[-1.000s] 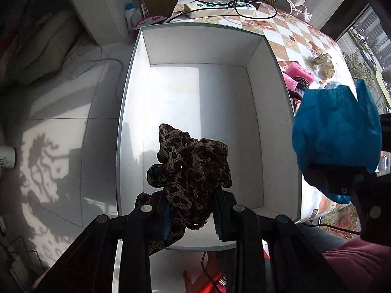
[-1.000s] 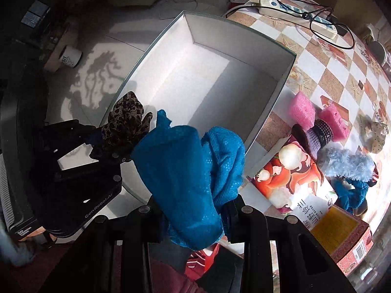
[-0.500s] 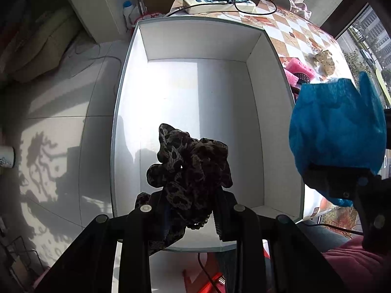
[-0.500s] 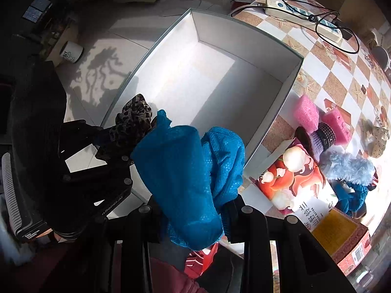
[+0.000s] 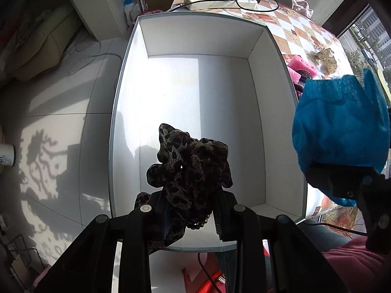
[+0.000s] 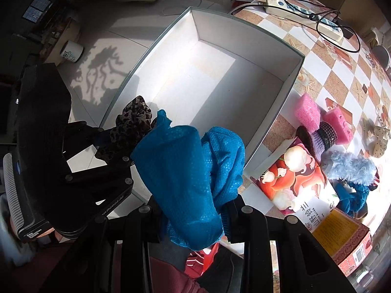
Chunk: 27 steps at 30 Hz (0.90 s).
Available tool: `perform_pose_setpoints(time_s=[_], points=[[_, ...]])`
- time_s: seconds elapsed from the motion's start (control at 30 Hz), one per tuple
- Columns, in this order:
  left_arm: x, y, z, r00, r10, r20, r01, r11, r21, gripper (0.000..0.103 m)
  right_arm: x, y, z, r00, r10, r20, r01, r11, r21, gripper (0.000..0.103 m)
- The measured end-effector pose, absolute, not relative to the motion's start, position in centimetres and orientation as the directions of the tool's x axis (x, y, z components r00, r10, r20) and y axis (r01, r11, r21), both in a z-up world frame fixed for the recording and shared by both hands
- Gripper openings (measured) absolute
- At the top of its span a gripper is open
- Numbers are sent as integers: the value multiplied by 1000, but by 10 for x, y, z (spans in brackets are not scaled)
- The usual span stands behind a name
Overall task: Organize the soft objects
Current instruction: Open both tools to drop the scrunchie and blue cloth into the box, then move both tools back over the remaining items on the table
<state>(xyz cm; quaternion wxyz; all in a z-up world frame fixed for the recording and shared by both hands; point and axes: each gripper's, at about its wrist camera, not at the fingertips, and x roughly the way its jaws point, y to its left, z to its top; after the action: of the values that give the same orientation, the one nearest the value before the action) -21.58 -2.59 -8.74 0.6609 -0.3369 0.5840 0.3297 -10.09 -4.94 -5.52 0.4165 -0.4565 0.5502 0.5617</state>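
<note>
My left gripper (image 5: 189, 202) is shut on a leopard-print scrunchie (image 5: 190, 168) and holds it above the near end of an empty white box (image 5: 273, 122). From the right wrist view the same scrunchie (image 6: 133, 124) and left gripper (image 6: 107, 146) show at the box's (image 6: 290, 85) near left corner. My right gripper (image 6: 194, 210) is shut on a bunched blue cloth (image 6: 190, 173). That cloth (image 5: 339, 129) hangs just outside the box's right wall in the left wrist view.
On the checkered table (image 6: 347, 78) right of the box lie pink sponges (image 6: 308, 114), a knitted purple item (image 6: 320, 136), a fluffy blue item (image 6: 349, 168), a printed box (image 6: 298, 183) and a power strip (image 6: 303, 12). A mug (image 6: 72, 53) stands on the tiled floor (image 5: 56, 122).
The box has slid slightly lower and larger in both views; both grippers keep their grips and the cloth and scrunchie stay as they were.
</note>
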Motion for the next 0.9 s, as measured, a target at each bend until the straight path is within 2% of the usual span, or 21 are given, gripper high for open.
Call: perform_pose_setpoints(time_s=[0.13, 0.2, 0.23, 0.27, 0.3, 0.37, 0.4, 0.43, 0.53, 0.63, 0.7, 0.9], points=[[-218, -28, -86, 113, 45, -993, -832, 550, -69, 33, -103, -50, -56, -235, -34, -971, -970, -55, 237, 35], [-218, -29, -85, 117, 53, -992, -832, 550, -69, 45, -103, -51, -56, -235, -34, -971, -970, -58, 236, 35], [-219, -29, -84, 115, 58, -992, -833, 549, -65, 50, -103, -51, -55, -234, -33, -972, -970, -57, 235, 41], [-219, -29, -83, 115, 65, -991, -835, 547, -61, 61, -103, -50, -55, -232, -30, -972, -971, -56, 234, 51], [-221, -29, -81, 118, 73, -990, -837, 544, -59, 71, -103, -50, -54, -232, -25, -972, -971, -56, 233, 54], [-222, -28, -79, 118, 88, -989, -842, 538, -53, 80, -103, -50, -52, -230, -14, -973, -971, -56, 231, 67], [-222, -28, -79, 114, 88, -990, -843, 536, -50, 80, -103, -49, -51, -227, -9, -974, -972, -56, 227, 73], [-222, -27, -80, 105, 82, -991, -842, 537, -45, 80, -102, -50, -50, -223, -1, -975, -973, -55, 223, 86], [-220, -27, -85, 81, 64, -995, -843, 538, -34, 81, -100, -50, -46, -217, 15, -976, -975, -47, 216, 87], [-220, -27, -82, 79, 86, -993, -847, 531, -22, 89, -95, -50, -46, -210, 16, -978, -978, -24, 209, 87], [-221, -24, -80, 78, 95, -992, -855, 518, -18, 102, -91, -51, -48, -212, 14, -977, -977, -1, 212, 87], [-225, -18, -81, 102, 94, -990, -869, 493, -43, 103, -81, -51, -48, -201, 15, -979, -979, 41, 202, 87]])
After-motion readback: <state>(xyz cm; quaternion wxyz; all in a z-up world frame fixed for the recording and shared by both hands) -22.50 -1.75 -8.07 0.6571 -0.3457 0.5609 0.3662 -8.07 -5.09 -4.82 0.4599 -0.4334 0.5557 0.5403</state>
